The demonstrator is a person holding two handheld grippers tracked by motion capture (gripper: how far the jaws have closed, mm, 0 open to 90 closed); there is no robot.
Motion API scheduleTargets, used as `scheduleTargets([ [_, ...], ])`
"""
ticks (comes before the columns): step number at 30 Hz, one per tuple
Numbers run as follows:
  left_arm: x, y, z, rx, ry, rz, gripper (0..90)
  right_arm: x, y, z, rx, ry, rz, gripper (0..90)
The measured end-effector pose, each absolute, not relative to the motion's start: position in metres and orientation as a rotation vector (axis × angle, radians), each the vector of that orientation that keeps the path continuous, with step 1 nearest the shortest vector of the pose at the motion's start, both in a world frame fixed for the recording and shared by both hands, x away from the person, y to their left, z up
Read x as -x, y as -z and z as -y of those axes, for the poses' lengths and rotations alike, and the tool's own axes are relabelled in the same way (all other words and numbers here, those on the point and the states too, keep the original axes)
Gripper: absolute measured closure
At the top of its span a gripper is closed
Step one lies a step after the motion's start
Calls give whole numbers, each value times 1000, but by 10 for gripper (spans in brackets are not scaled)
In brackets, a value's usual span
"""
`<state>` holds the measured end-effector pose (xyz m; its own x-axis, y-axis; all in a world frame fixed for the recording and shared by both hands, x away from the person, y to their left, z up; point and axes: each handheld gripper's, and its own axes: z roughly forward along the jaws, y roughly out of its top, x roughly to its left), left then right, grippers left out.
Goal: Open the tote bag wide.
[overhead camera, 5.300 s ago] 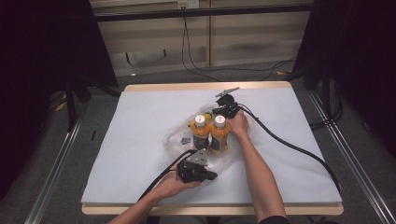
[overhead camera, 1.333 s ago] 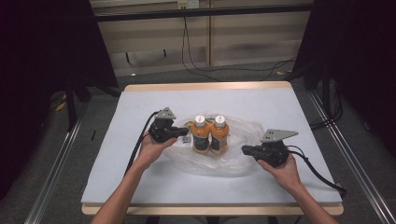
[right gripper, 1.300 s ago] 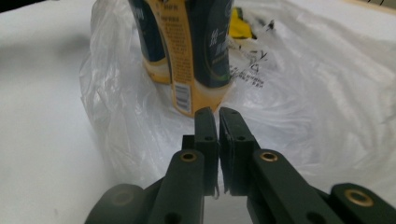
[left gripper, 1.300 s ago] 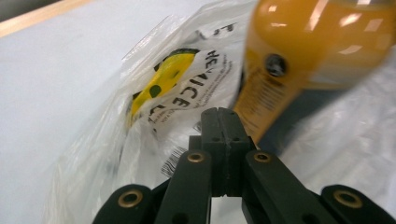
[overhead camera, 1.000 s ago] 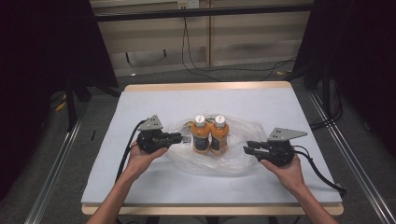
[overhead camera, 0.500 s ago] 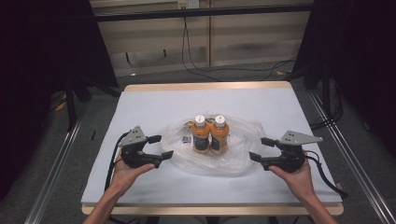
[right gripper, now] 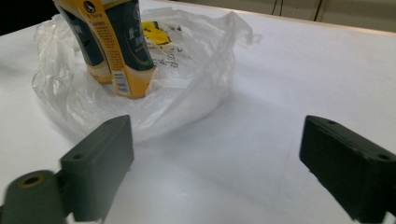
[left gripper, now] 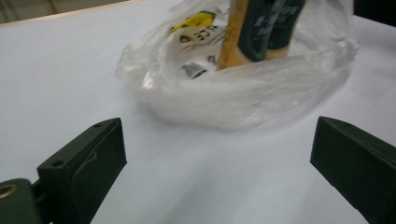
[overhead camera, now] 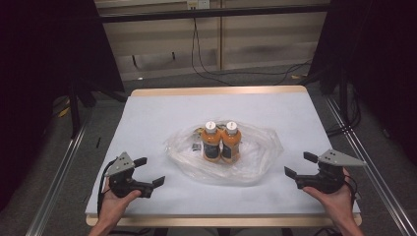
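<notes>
Black left tool (overhead camera: 149, 172) and right tool (overhead camera: 298, 165) wide open, empty.

Two orange drink bottles (overhead camera: 222, 141) with white caps and dark labels, upright and touching side by side, inside a clear crumpled plastic bag (overhead camera: 255, 152) spread open flat around them at mid-table, with small packets beside them.

A lab recording bay: black curtains (overhead camera: 44, 73), floor cables (overhead camera: 211, 73), white-covered table (overhead camera: 162, 113).
</notes>
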<state>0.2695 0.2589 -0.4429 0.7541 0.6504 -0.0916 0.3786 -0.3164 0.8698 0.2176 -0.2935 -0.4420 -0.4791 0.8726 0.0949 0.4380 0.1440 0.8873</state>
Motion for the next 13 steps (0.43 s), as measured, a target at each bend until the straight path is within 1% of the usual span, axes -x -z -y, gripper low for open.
scheduleTargets([
  [1,-267,445,-262,-1941,-331,-795,31,-213,442,298,-1276,-1303,-1963,40],
  [8,-247,454,-284,-1910,-400,-896,31,-193,444,312,-1319,-1345,-1875,23],
  [9,-244,454,-288,-1918,-382,-878,31,-191,444,312,-1324,-1350,-1870,24],
  [11,-236,454,-291,-1902,-424,-878,31,-189,444,312,-1326,-1332,-1859,22],
  [13,-230,455,-293,-1918,-421,-861,31,-185,442,312,-1318,-1336,-1843,22],
])
